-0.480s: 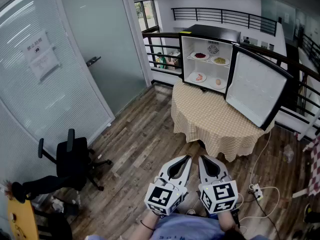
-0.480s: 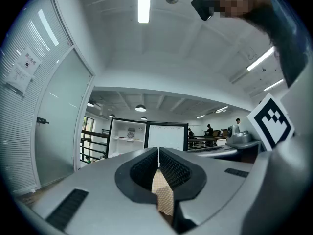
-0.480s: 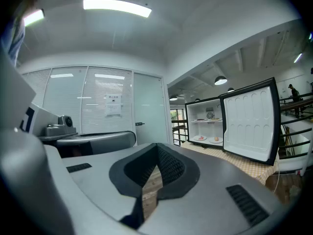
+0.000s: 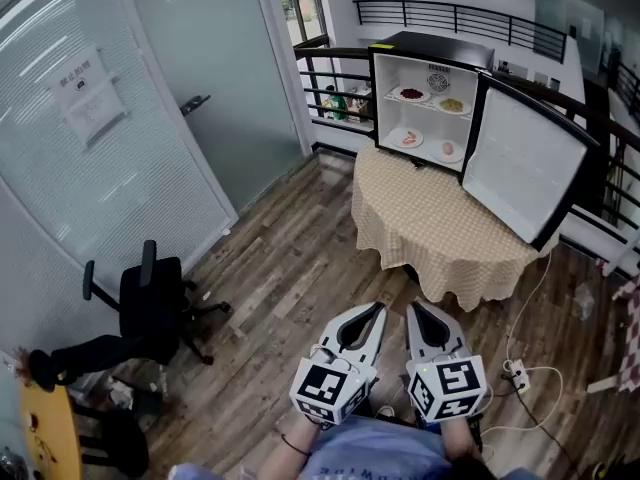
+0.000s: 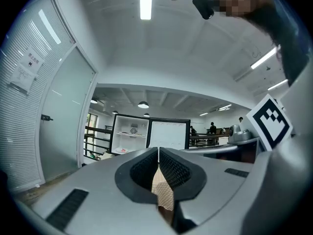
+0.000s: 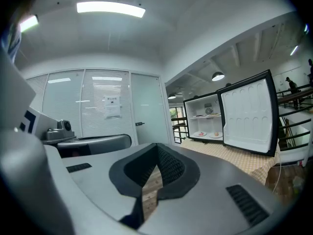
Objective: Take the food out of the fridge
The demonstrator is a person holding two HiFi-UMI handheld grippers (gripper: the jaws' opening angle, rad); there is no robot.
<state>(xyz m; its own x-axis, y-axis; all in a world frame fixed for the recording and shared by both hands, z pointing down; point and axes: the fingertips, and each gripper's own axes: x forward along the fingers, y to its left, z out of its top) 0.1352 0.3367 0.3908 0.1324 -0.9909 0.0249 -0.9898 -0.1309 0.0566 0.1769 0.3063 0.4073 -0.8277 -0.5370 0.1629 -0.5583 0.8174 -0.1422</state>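
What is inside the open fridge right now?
Fridge holds four plates of food: two on the shelf, two below. Too far to name the food; nothing covers them.

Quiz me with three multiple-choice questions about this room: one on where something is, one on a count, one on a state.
1. Where does the fridge stand?
A on the floor
B on a wall shelf
C on the cloth-covered table

2. How many plates of food are inside it?
A four
B two
C six

3. How is the fridge's door?
A shut
B swung open
C taken off

Answers:
1 C, the checked cloth spreads out under it.
2 A, two plates sit on each of the two levels.
3 B, the door hangs wide open beside the fridge, so the inside shows.
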